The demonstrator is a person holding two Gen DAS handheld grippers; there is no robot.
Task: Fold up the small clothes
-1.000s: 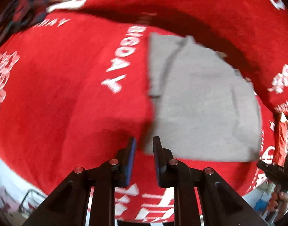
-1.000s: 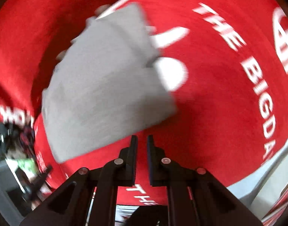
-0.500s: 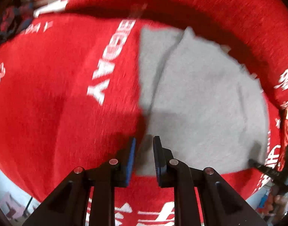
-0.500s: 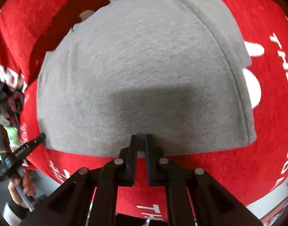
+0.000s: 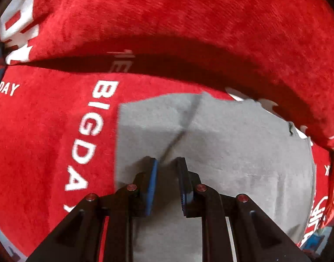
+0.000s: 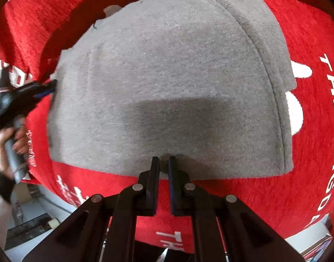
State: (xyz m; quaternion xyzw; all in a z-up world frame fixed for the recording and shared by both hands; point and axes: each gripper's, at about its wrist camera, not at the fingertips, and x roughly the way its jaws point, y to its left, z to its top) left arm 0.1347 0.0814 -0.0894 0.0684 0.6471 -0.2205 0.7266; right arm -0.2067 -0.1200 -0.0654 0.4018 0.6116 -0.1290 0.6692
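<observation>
A grey knit garment [image 6: 171, 83], folded flat with a stitched seam, lies spread ahead of the fingers [image 6: 154, 174], its near edge between them.

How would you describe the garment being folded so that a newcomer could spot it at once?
Start from the red plush blanket with white lettering that fills both views. On it lies a grey garment, lying flat with a stitched seam running near one edge. It is the only grey, unprinted thing on the red, and the right gripper pinches its near edge.

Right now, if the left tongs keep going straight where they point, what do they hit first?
Probably the flat grey knit garment: the left tongs point steeply down over it, near a dark crease. Whether they touch already is unclear.
</observation>
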